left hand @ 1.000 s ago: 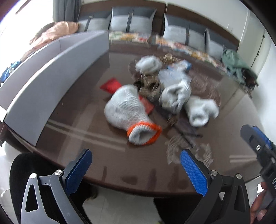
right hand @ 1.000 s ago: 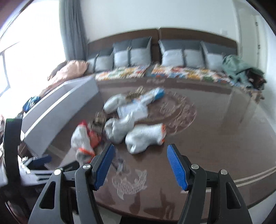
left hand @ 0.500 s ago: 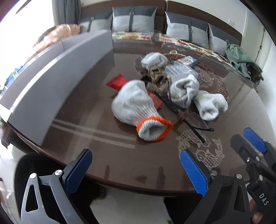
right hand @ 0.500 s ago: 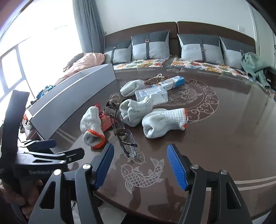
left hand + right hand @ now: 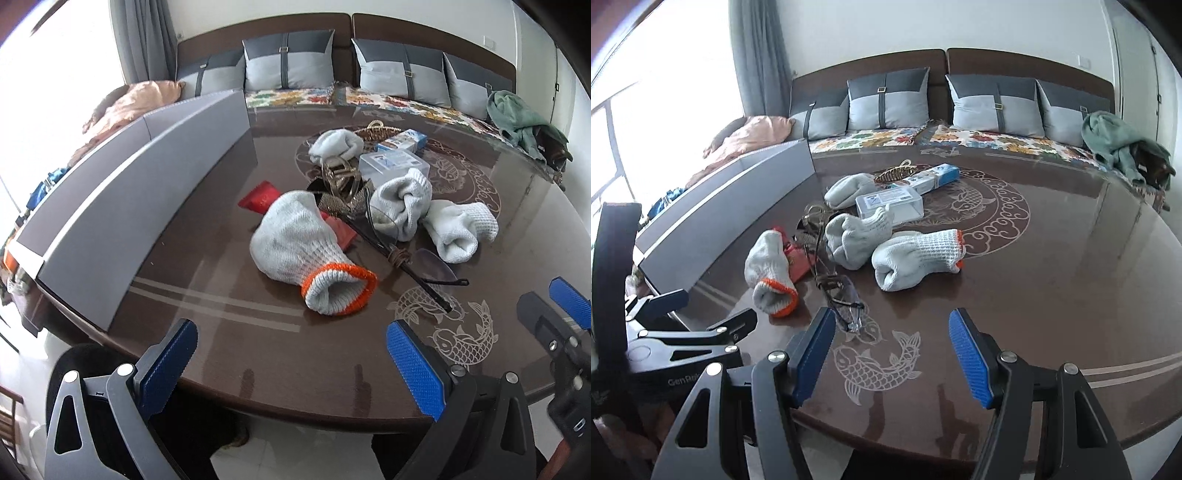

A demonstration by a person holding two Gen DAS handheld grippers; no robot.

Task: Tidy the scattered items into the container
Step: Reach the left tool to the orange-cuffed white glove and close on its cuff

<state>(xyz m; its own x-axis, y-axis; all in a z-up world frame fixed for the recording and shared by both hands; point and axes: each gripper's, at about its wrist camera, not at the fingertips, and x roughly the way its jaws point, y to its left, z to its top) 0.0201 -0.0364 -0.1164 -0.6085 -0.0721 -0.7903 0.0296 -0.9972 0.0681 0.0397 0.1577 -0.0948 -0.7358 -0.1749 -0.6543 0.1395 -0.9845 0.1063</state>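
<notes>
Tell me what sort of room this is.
Probably a home living or sitting room: a long cushioned bench with grey pillows, a window curtain, and a dark round table.

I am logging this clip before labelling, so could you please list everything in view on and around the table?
Work gloves: four, white knit, some with orange cuffs, mid table; nearest, balled one, right one, far one.
Safety glasses: one, clear lens with dark frame, beside the nearest glove.
Red packet: one, partly under the nearest glove.
Clear plastic box: one, behind the balled glove.
Blue and white carton: one, far side of the pile.
Metallic tangle: gold and dark, mid pile; parts unclear.
Grey container: one, long, left table edge.
Table: one, brown, glossy, with fish pattern.
Cushions: grey, on the bench behind.
Left gripper: blue pads, open, empty.
Right gripper: blue pads, open, empty.
</notes>
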